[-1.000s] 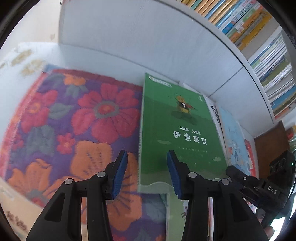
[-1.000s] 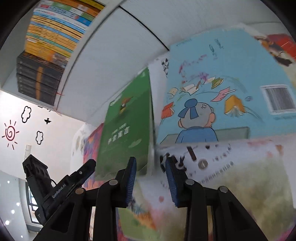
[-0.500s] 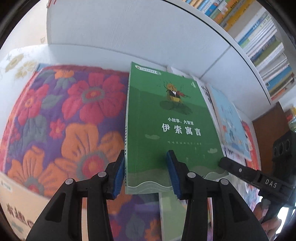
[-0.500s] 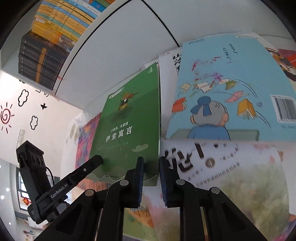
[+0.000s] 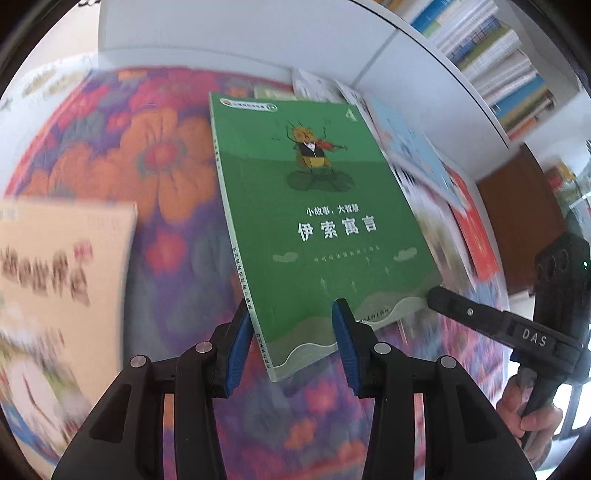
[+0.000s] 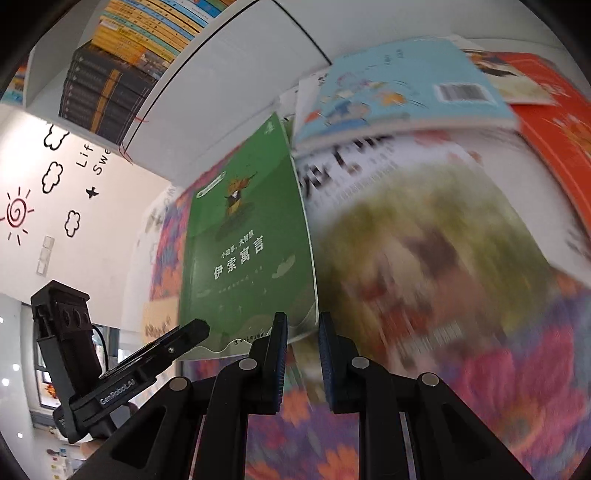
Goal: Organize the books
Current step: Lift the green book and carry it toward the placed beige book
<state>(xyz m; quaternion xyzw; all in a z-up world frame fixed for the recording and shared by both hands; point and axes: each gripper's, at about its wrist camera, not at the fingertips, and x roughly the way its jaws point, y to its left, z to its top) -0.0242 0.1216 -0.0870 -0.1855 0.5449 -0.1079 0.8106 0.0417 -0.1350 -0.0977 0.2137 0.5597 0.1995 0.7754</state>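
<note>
A green book [image 5: 325, 221] with white Chinese title is lifted off the floral quilt [image 5: 155, 155], tilted. My left gripper [image 5: 291, 343] stands around its lower spine corner, jaws wide, one pad [image 5: 236, 347] touching the spine. My right gripper [image 6: 301, 347] is shut on the book's lower right corner [image 6: 303, 325]; it shows at the right of the left wrist view [image 5: 436, 295]. A light blue book [image 6: 399, 85], a blurred picture book [image 6: 424, 236] and a red book [image 6: 554, 125] lie beside it.
A white bookcase [image 5: 258, 33] stands behind the quilt, with packed shelves [image 5: 495, 62] and dark and yellow volumes [image 6: 110, 74]. A beige book [image 5: 55, 295] lies at the left. A brown cabinet [image 5: 524, 214] is at the right.
The green book has risen off the quilt and swung leftward and nearer, held by the right gripper. The left gripper has moved with it. The beige book has come into view at left.
</note>
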